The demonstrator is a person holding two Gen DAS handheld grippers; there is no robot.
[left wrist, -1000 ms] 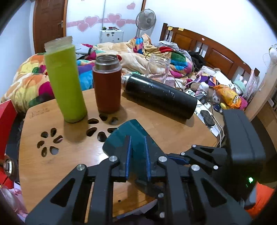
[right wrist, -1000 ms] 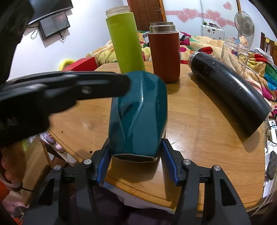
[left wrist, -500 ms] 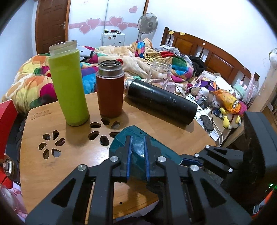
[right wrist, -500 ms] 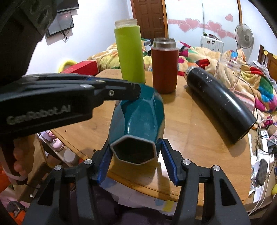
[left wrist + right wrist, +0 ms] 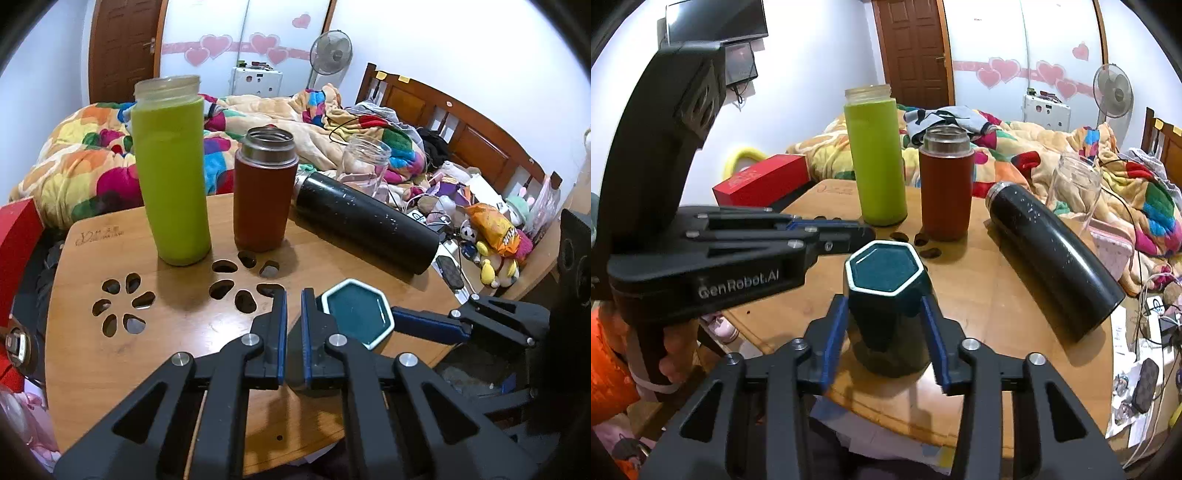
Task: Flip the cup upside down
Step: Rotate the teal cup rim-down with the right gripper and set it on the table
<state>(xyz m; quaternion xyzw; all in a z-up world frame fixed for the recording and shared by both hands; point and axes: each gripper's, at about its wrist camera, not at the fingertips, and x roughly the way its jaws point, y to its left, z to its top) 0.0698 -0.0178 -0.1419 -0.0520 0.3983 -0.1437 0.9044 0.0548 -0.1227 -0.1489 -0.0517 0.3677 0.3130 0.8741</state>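
Note:
The teal hexagonal cup [image 5: 886,310] stands on the wooden table [image 5: 990,295] near its front edge, its flat white-rimmed base [image 5: 356,314] facing up. My right gripper [image 5: 888,317] is shut on the cup, one blue pad on each side. My left gripper [image 5: 293,306] is shut and empty, just left of the cup; in the right wrist view it [image 5: 864,232] reaches in from the left behind the cup.
A tall green bottle [image 5: 171,173] and a brown flask [image 5: 264,192] stand at the back of the table. A black flask [image 5: 365,229] lies on its side to the right, with a glass jar [image 5: 364,162] behind it. A bed lies beyond.
The right gripper has turned the cup from lying on its side to standing with its base up on the table. The left gripper has let go of the cup and drawn back a little.

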